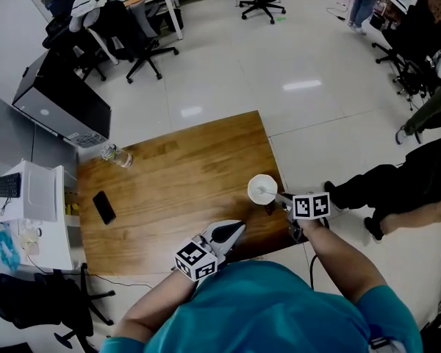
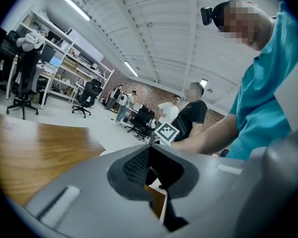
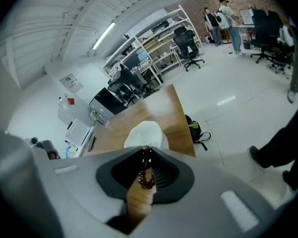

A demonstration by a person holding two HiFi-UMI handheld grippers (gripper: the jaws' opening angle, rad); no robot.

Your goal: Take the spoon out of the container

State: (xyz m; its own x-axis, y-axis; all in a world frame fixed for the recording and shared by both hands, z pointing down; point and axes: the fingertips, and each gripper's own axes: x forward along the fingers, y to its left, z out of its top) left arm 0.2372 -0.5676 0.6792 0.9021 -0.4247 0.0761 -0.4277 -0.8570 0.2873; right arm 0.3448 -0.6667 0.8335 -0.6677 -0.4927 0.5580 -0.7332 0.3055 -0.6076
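A brown wooden tabletop [image 1: 184, 168] stands on a glossy white floor [image 1: 301, 87]. A flat black smartphone [image 1: 104, 207] lies near its left edge, and a clear plastic bottle [image 1: 116, 154] lies on its side at the far left corner. A white microwave oven [image 1: 29, 191] sits just beside the tabletop's left side. Black office chairs [image 1: 136, 39] stand well beyond.
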